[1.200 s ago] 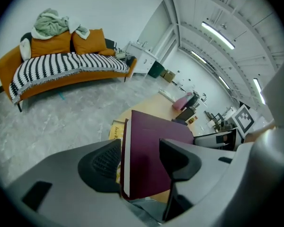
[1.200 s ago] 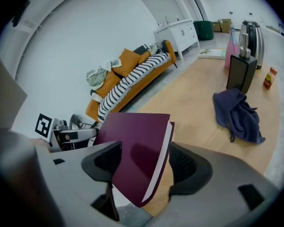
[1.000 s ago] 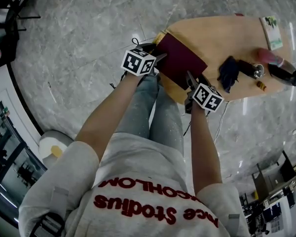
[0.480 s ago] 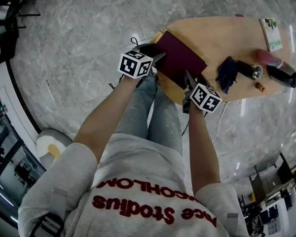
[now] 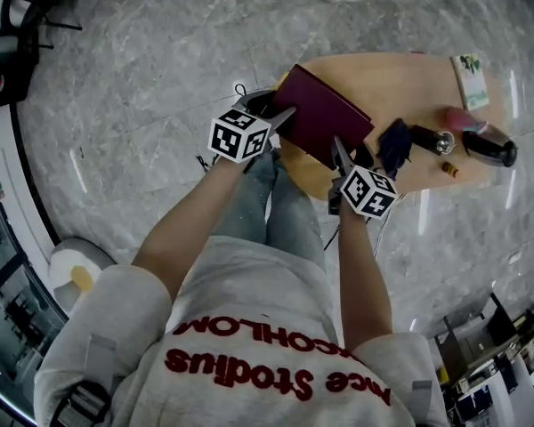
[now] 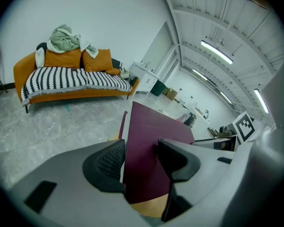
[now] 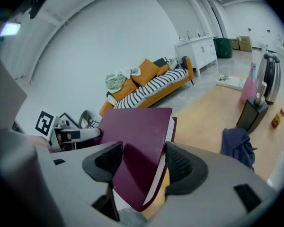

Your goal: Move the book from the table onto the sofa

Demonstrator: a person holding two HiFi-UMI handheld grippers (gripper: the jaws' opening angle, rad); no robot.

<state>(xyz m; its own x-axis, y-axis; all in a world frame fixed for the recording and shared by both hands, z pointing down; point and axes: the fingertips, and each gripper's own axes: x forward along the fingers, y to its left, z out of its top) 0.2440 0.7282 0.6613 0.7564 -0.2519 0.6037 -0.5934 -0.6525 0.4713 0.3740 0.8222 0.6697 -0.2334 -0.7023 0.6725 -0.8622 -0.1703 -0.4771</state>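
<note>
Grey stone floor (image 5: 160,60) shines all around a wooden worktop (image 5: 400,74). A dark red book (image 5: 325,118) is up in the air, tilted, over the near edge of the worktop. The left gripper (image 6: 142,160) pinches one side of it, and its fingers have just squeezed in a little. The right gripper (image 7: 143,161) pinches the other side, with its fingers tight on the cover. Past the book, a dark blue cloth (image 5: 393,145), a pink bottle (image 5: 461,118) and a black kettle (image 5: 491,148) sit on the worktop. Far across the room, an orange sofa (image 6: 75,91) with a stripy blanket (image 6: 71,78) stands by a white wall (image 6: 109,18).
</note>
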